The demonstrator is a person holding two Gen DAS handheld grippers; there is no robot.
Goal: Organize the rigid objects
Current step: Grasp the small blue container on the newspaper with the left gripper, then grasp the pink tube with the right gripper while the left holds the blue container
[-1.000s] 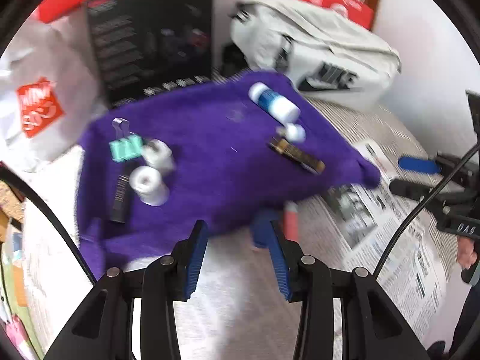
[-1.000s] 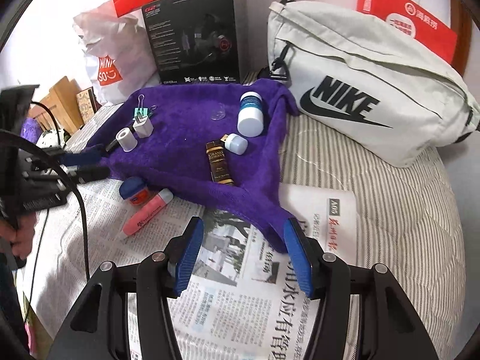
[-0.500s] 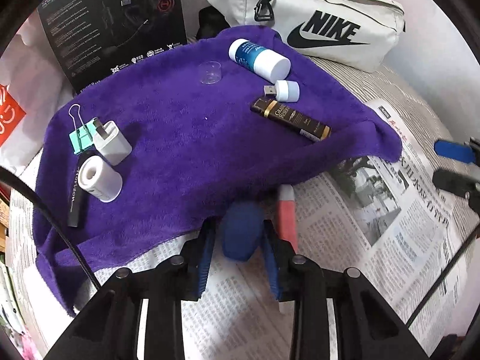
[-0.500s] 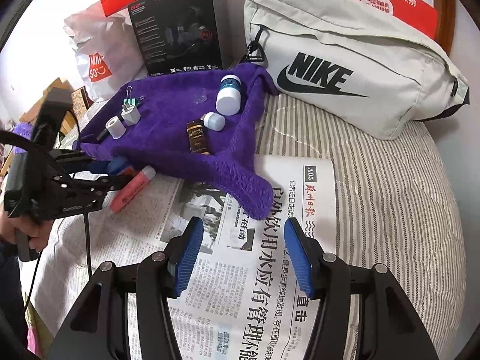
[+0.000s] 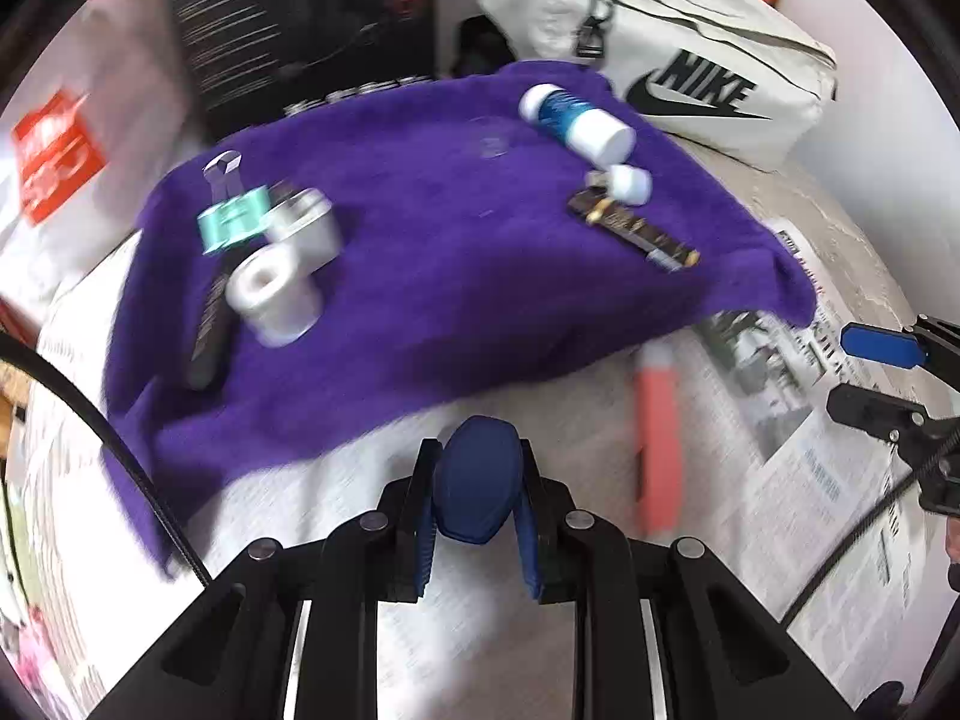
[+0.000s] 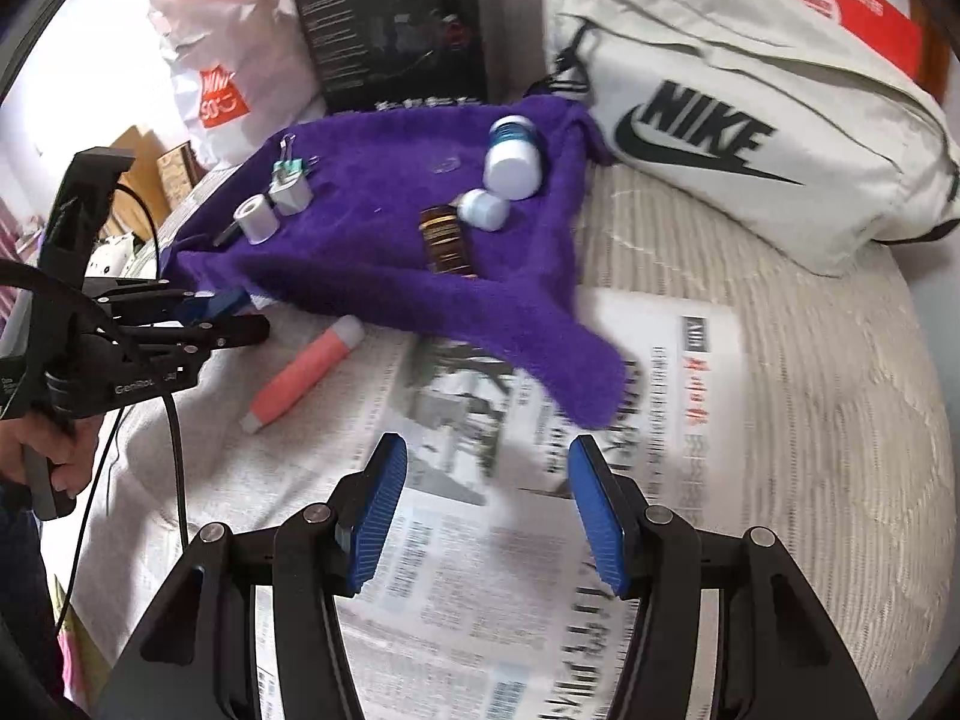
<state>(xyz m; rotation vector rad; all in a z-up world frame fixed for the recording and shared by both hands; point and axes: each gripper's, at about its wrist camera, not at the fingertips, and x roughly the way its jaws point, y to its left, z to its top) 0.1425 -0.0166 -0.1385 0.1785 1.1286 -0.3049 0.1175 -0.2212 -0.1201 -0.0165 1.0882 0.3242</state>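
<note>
Small rigid items lie scattered over a bed, and nearest of all is a round blue tin (image 5: 477,489), pinched between the pads of the left tool (image 5: 477,504), whose jaws have just been closing on it, above newspaper (image 6: 456,540) spread on the bed. The right tool (image 6: 486,516) hangs over that newspaper with its jaws apart and nothing between them. Just beside the tin a pink tube (image 6: 303,372) lies on the paper, near the edge of a purple towel (image 5: 450,276). On the towel rest a white tape roll (image 5: 273,291), a white plug adapter (image 5: 303,228) touching a green binder clip (image 5: 234,219), a black pen-like stick (image 5: 207,330), a dark brown bar with gold print too blurred to read (image 6: 444,240), a small white cap (image 6: 483,209), a clear lid (image 6: 445,166) and a blue-and-white bottle (image 6: 513,159) on its side. Behind the towel stand a black box (image 6: 396,30), a white bag with a red "MINISO" patch (image 6: 222,69), and a pale pouch printed "NIKE" (image 6: 750,120), zipped shut so its contents are hidden.
</note>
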